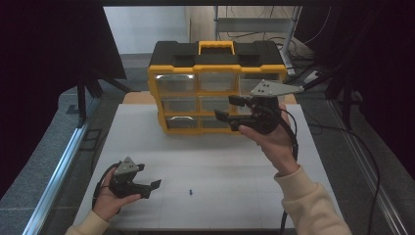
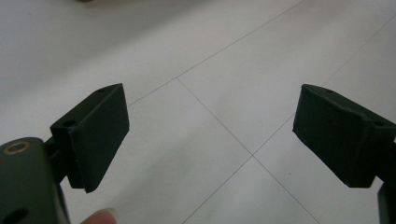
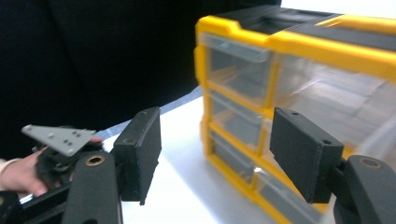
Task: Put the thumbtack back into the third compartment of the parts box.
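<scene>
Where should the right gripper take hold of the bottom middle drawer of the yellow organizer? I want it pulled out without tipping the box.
Probably at the drawer's top front lip, coming straight at the organizer's face. The clear front is flat and flush in its yellow frame, so the sides look ungrippable. The right gripper is open, nothing between its jaws.

Sleeves: cream knit, ribbed at the cuffs, on both forearms.
Left gripper [image 1: 147, 183]: black body, flat rectangular black pads (each with small screw holes), a brass-ringed hole in the arm.
Right gripper [image 1: 230, 108]: same black build, brass-ringed holes behind the pads.
Top plates: grey, three-cornered, dotted with small screws.
Cables: black, trailing from each gripper.
</scene>
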Demonstrator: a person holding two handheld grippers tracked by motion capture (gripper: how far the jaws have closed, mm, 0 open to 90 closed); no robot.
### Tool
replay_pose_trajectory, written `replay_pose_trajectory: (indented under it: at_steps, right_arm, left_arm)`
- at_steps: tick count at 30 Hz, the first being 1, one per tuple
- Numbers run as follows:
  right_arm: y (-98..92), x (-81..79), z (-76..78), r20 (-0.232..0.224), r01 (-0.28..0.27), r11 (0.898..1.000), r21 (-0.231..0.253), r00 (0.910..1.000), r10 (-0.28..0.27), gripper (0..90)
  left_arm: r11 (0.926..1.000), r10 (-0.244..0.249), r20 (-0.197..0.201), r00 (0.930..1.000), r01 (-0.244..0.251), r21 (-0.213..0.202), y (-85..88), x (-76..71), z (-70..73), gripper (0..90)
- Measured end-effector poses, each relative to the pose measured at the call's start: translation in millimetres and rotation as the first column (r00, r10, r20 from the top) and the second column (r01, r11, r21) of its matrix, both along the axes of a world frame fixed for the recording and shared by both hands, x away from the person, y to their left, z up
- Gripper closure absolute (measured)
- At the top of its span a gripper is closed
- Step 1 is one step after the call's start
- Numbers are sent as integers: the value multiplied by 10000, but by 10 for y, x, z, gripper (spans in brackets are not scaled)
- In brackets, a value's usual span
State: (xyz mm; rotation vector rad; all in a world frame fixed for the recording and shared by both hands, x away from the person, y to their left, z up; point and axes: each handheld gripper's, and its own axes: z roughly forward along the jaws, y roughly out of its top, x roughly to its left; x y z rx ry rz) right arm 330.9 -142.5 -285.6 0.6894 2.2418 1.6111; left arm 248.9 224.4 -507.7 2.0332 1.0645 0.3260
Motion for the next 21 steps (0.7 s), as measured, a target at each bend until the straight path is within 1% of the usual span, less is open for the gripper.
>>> replay_pose_trajectory:
  at_steps: [1,2,3,4,6,7,10,11,13,19,21]
  right_arm:
    - [24,-19,-22,-49,-86,9999,-59,10000,85,346]
    - [46,-30,-44,-93,-218,9998,-18,9997,218,346]
    - [75,-50,-77,-145,-337,9994,-119,9993,335,346]
    - [101,-58,-106,-144,-413,9991,-87,9990,412,346]
    - [148,-82,-184,-309,-491,9981,-375,9984,480,346]
    - [167,-83,-223,-336,-550,9980,-327,9980,539,346]
    - [218,-83,-363,-519,-604,9966,-562,9970,575,346]
    - [238,-80,-417,-623,-609,9955,-728,9965,564,346]
    - [261,-74,-483,-695,-608,9940,-912,9961,546,345]
    - [286,-64,-657,-1039,-625,9919,-1107,9933,510,345]
    - [303,-68,-742,-1196,-639,9900,-1254,9916,489,345]
  left_arm:
    - [10000,-9,3,10000,9,5,0,1,0,110]
    - [10000,-22,-11,10000,22,24,-1,3,-2,110]
    - [10000,-23,-15,10000,23,25,-2,5,-3,110]
    - [10000,-23,-20,10000,23,25,-2,5,-3,110]
    - [10000,-18,-8,10000,18,-1,-1,2,-1,110]
    - [10000,-7,3,10000,7,0,0,0,0,110]
    - [10000,-13,18,10000,12,16,5,1,0,110]
    - [10000,-10,13,10000,10,24,5,2,-1,110]
    - [10000,3,-5,10000,-3,14,3,3,-3,110]
    - [10000,12,20,10000,-12,18,5,3,-1,110]
    - [10000,3,42,10000,-3,23,2,0,-1,110]
